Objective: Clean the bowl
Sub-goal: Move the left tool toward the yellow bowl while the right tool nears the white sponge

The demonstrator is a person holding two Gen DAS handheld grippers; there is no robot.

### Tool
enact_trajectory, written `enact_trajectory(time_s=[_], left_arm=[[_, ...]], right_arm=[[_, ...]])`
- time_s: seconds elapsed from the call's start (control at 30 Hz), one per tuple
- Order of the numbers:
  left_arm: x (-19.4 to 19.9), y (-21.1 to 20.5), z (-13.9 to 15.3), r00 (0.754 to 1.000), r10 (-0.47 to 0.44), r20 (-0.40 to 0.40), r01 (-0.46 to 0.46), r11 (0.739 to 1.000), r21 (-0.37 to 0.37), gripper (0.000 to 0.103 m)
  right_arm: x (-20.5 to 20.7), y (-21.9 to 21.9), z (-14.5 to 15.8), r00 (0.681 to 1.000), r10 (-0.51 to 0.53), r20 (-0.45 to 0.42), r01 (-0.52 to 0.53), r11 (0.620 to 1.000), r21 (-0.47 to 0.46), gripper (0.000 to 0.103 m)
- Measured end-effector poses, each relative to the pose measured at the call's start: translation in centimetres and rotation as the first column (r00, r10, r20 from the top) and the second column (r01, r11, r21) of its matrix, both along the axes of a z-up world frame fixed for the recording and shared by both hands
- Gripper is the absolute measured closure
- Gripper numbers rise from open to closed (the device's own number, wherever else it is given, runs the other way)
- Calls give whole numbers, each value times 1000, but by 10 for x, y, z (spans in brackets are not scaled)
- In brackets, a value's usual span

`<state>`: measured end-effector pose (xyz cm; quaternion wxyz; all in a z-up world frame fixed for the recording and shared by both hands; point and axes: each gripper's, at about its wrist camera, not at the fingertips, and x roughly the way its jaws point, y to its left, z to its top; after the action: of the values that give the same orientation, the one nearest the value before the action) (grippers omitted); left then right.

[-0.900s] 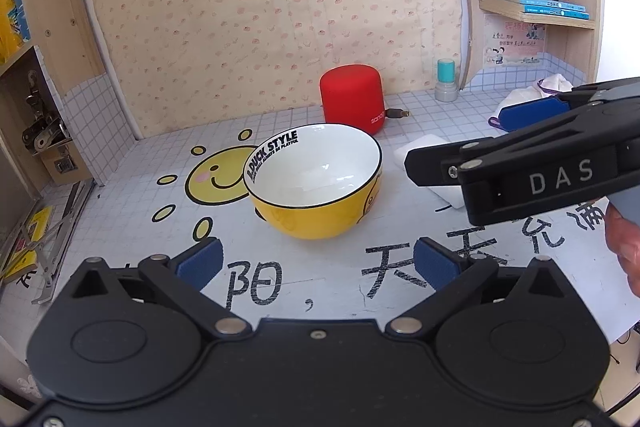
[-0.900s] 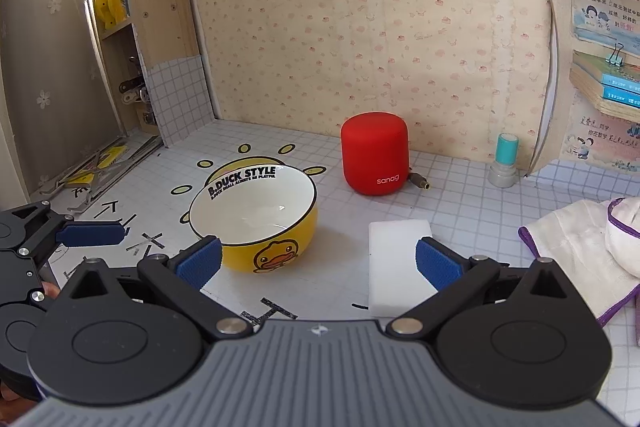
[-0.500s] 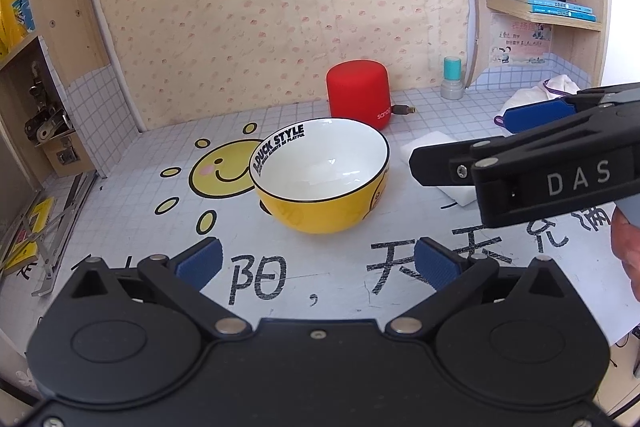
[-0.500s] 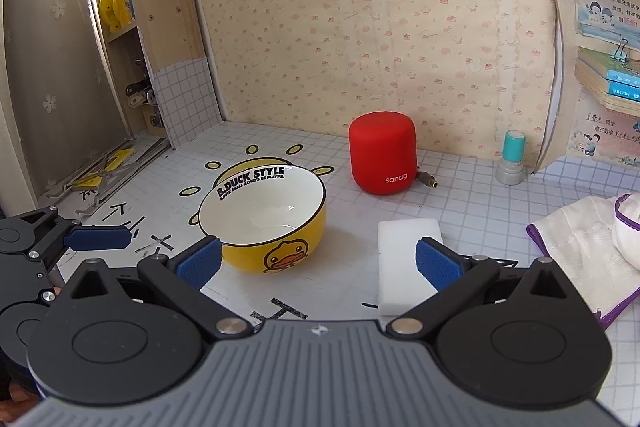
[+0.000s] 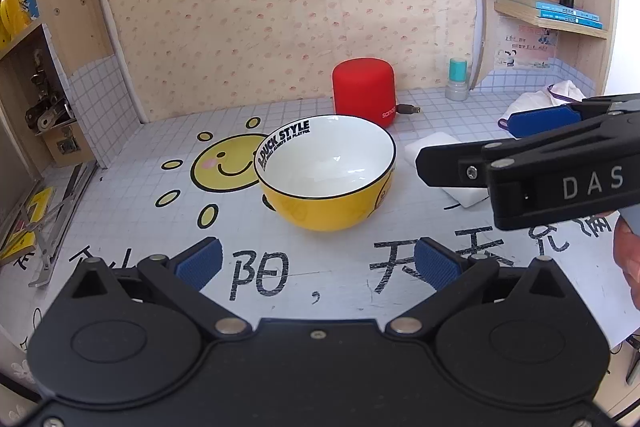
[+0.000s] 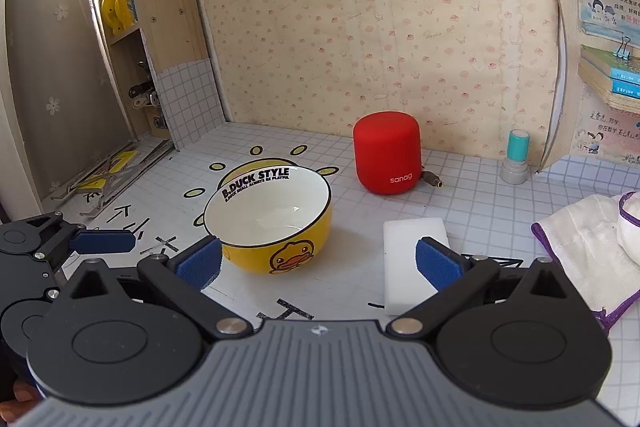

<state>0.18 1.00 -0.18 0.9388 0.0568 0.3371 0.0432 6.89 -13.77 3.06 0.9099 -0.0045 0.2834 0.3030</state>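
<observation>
A yellow bowl [image 5: 326, 173] with a white inside and a duck print stands upright on the desk; the right wrist view shows the bowl [image 6: 272, 221] too. To its right lies a white sponge block [image 6: 416, 259], partly hidden in the left wrist view, where only a strip of the sponge [image 5: 430, 149] shows behind the other tool. My left gripper [image 5: 316, 263] is open and empty, short of the bowl. My right gripper [image 6: 318, 261] is open and empty, its right pad over the sponge's near part.
A red speaker [image 5: 364, 95] with a cable stands behind the bowl. A teal-capped stamp [image 6: 516, 157] and a white cloth [image 6: 588, 239] lie to the right. Shelves flank both sides. Metal stands and yellow items [image 5: 32, 227] lie at the left edge.
Both views have drawn back and tilted slightly; the bowl and sponge now sit a bit farther right and higher in the pictures. Both grippers stay open.
</observation>
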Motion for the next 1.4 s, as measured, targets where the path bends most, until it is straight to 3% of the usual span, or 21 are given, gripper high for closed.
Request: enact_trajectory(time_s=[0.3, 0.47, 0.67, 1.4], left_arm=[[0, 2, 1, 1000, -19, -7, 19, 1000, -18, 0], [-4, -4, 2, 998, -59, 6, 59, 998, -13, 0], [-5, -10, 4, 997, -69, 25, 68, 997, 35, 0], [0, 5, 1, 998, -62, 23, 63, 998, -30, 0]], right_arm=[[-4, 3, 5, 999, 46, 29, -47, 999, 12, 0], [0, 4, 8, 998, 62, 5, -62, 995, 71, 0], [-1, 17, 6, 999, 19, 50, -17, 999, -38, 0], [-4, 12, 0, 997, -48, 62, 53, 996, -78, 0]])
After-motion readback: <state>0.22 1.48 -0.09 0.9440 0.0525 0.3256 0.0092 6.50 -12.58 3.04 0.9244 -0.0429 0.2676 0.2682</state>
